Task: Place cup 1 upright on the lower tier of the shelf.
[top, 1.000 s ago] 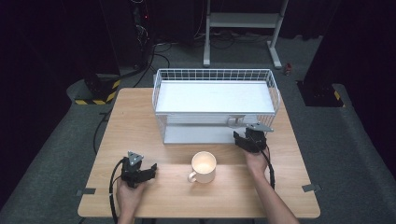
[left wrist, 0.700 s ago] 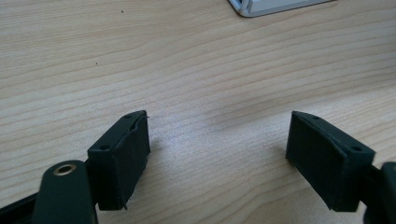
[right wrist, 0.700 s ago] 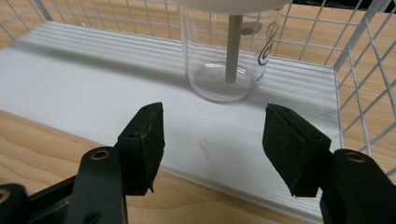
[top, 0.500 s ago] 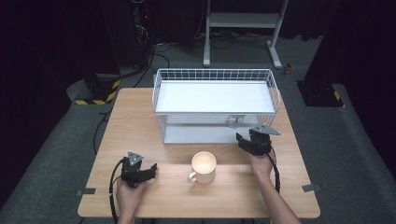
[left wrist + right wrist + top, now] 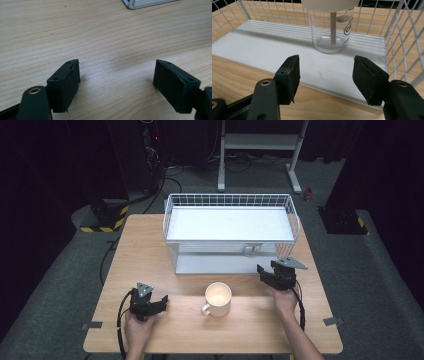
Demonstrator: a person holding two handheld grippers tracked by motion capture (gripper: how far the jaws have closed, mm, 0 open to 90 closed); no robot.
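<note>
I am holding my right gripper point(image 5: 265, 271) at the near right corner of the white wire rack point(image 5: 170, 227), level with its lower shelf point(image 5: 262, 50). My right fingers point(image 5: 289, 77) are standing partly apart with nothing between them; they have just been opening a little. Straight ahead of them, on that lower shelf, a clear glass jar point(image 5: 331, 32) is standing upright, a pale stick inside it and dark lettering on its side. Its top is running out of the right gripper view under something white, so I cannot really tell whether that is a lid or the shelf above. From the high view I am making the jar out only as a faint loop behind the wires point(image 5: 251, 250). The jar is sitting near my fingers but apart from them.

My left gripper point(image 5: 161, 302) is resting low over the front left of the wooden worktop point(image 5: 145, 250), well apart from the rack. Its fingers point(image 5: 66, 83) are standing wide over bare wood, holding nothing. A cream mug point(image 5: 218, 298) is sitting upright on the worktop between my two hands, its handle turned toward the near left, touching neither gripper.
</note>
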